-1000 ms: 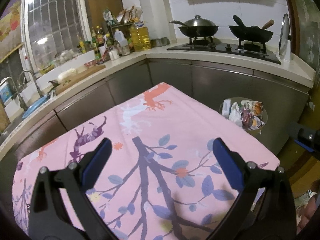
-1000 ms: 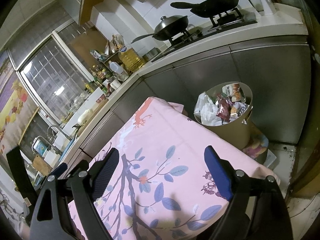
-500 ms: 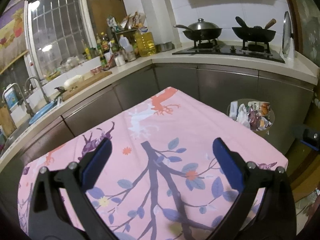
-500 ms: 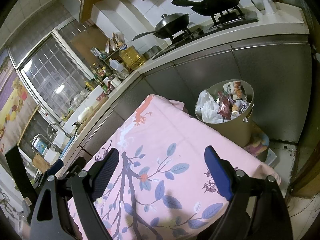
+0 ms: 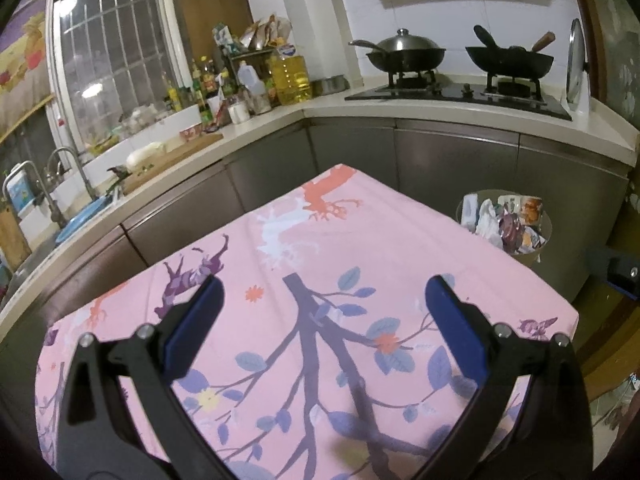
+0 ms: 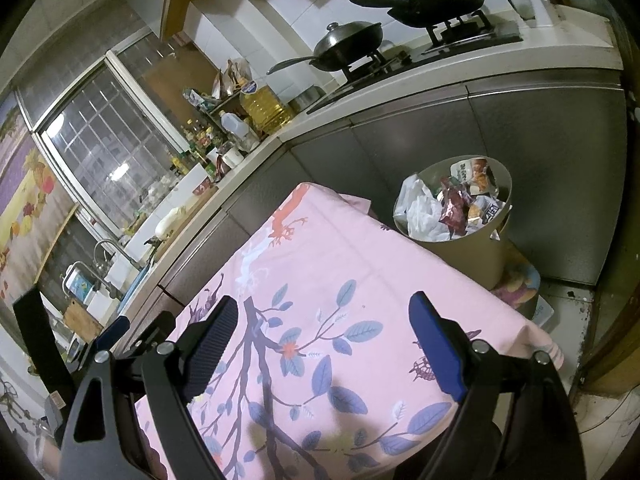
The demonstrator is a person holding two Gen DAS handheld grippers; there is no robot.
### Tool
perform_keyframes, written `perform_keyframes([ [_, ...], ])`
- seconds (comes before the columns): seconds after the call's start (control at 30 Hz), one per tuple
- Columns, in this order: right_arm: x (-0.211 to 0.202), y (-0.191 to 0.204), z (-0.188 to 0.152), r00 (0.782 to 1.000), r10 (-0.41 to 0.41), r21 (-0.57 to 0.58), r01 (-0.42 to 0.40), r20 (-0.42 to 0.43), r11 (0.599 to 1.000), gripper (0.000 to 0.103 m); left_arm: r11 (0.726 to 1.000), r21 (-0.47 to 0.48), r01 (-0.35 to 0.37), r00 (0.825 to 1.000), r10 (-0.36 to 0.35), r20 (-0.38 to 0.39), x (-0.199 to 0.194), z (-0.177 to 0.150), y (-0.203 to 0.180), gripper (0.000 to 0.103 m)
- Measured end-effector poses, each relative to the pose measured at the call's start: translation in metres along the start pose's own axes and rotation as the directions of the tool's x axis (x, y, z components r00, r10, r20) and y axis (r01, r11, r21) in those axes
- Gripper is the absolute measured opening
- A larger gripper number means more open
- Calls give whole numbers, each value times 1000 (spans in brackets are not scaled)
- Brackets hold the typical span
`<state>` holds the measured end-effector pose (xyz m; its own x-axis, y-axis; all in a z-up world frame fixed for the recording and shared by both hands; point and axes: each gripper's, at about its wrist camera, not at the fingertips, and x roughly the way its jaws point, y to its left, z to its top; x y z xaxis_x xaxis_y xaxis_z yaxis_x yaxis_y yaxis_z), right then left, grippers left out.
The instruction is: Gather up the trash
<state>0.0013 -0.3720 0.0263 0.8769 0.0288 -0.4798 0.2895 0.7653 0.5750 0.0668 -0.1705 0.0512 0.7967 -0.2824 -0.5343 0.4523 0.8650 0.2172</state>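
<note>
Between both sets of jaws I see nothing: left gripper (image 5: 320, 300) and right gripper (image 6: 324, 320) gape wide above the pink table (image 5: 360, 248). Beyond it, ahead-right, stands the trash bin (image 6: 472, 256), full of wrappers (image 6: 460, 200).

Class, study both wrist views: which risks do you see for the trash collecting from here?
1. The bin is heaped to its rim with wrappers; adding or lifting may spill them.
2. The pink tablecloth overhangs the table edge beside the bin; the open right gripper might snag it.
</note>
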Motion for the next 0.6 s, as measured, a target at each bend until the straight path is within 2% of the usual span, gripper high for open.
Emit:
perform_keyframes([
  [0.6,0,2,1,1000,-6,-11,6,8,1000,84,1000,-5,2,1000,-2,-11,5,-3,5,97],
])
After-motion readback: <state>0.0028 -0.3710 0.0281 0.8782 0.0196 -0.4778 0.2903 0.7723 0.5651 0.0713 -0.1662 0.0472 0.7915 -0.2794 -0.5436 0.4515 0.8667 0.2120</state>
